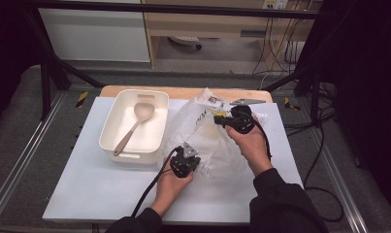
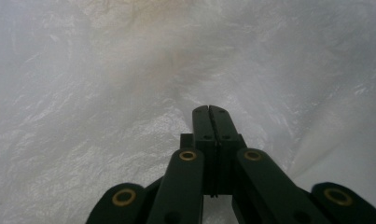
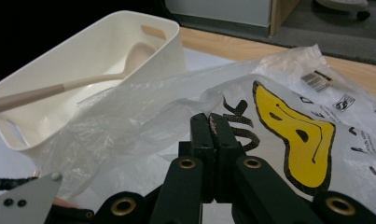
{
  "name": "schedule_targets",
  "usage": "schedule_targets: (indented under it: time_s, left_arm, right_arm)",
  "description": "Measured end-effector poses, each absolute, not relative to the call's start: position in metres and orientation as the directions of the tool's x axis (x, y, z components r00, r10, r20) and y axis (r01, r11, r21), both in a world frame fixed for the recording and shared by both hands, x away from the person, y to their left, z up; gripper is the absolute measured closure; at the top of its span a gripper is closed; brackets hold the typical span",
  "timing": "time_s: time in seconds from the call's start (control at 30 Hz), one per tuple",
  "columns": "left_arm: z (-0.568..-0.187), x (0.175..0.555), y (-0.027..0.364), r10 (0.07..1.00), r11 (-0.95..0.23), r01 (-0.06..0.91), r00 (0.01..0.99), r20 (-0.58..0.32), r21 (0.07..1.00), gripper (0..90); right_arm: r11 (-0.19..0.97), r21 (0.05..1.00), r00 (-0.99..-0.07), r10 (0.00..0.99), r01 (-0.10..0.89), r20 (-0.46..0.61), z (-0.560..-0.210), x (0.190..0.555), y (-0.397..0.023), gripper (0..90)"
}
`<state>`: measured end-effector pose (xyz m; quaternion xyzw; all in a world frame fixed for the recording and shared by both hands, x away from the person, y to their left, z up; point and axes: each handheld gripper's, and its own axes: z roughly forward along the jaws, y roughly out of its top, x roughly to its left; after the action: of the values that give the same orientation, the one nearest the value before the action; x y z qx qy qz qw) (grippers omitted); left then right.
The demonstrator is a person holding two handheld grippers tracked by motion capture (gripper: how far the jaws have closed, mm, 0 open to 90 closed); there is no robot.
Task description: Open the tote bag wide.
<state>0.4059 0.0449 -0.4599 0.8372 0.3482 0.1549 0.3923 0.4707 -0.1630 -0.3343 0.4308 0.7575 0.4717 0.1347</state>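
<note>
Markings: none legible.
The plastic bag carries a yellow-and-black graphic, a barcode label and small symbols, all too small to read.

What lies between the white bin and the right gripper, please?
In the high view, crumpled clear plastic bag fills the stretch between the white bin and the right gripper; the right gripper view shows the same.

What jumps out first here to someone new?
The crumpled clear plastic bag at mid-table, with a yellow and black print, pinched at its near and far edges by the left gripper and right gripper, both shut on it. Left of it sits a cream tub with a beige spoon lying inside.
</note>
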Motion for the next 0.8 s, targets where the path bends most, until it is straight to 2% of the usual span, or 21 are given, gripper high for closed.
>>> schedule_targets:
  time_s: [0.3, 0.8]
  left_arm:
    - [-0.46, 0.405, 0.043, 0.711, -0.442, 0.46, 0.703, -0.012, 0.77, 90.0]
    - [-0.46, 0.405, 0.043, 0.708, -0.455, 0.453, 0.706, 0.003, 0.766, 90.0]
  right_arm:
    - [0.172, 0.848, -0.59, 0.785, 0.501, 0.189, -0.31, 0.475, -0.168, 90.0]
    - [0.17, 0.854, -0.584, 0.792, 0.491, 0.179, -0.297, 0.48, -0.17, 90.0]
